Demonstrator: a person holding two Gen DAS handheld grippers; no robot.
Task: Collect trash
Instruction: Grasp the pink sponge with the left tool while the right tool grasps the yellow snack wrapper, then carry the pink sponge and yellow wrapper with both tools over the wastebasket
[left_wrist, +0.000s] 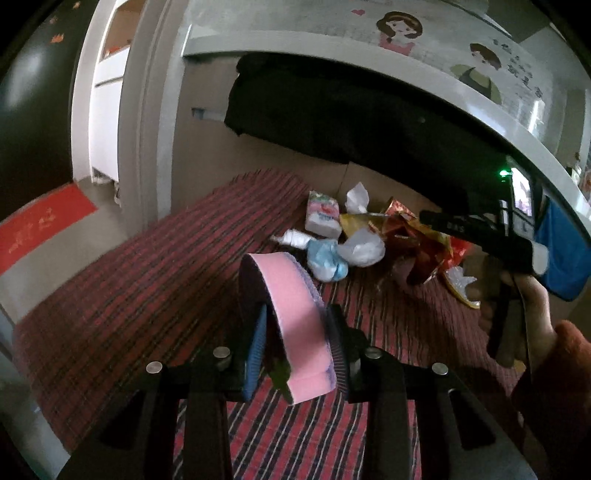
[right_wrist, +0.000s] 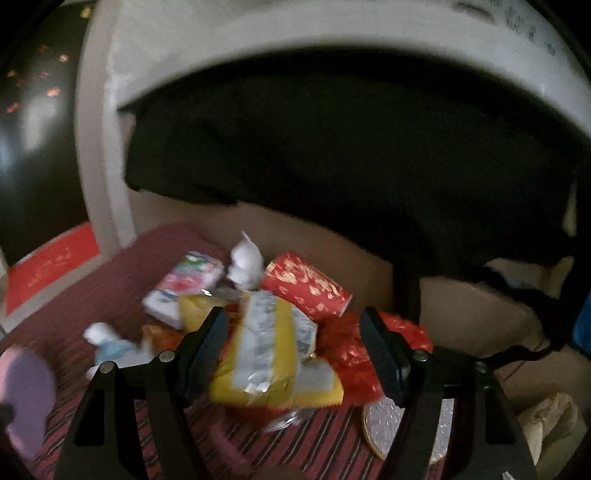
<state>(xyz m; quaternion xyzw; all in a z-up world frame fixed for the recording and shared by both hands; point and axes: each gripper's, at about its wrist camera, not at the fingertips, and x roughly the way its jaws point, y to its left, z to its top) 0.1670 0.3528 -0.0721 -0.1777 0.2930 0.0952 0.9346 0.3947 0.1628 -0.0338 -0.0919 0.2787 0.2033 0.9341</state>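
My left gripper (left_wrist: 293, 332) is shut on a pink and purple dustpan-like scoop (left_wrist: 291, 306), held above the red striped cloth (left_wrist: 147, 288). A pile of trash lies at the back right: a tissue pack (left_wrist: 323, 218), white crumpled tissues (left_wrist: 364, 247), a blue wad (left_wrist: 327, 260) and red-gold wrappers (left_wrist: 421, 240). My right gripper (right_wrist: 295, 339) is open, its fingers on either side of a yellow and silver wrapper (right_wrist: 273, 350), just above the pile. A red paper cup (right_wrist: 306, 284) lies behind it. The right gripper (left_wrist: 480, 236) also shows in the left wrist view, over the pile.
A black cloth (left_wrist: 351, 110) hangs over a brown cardboard wall (left_wrist: 207, 147) behind the pile. A red mat (left_wrist: 40, 225) lies on the floor at left. A silver foil disc (right_wrist: 384, 424) lies at lower right of the pile. The scoop (right_wrist: 26, 398) shows at far left.
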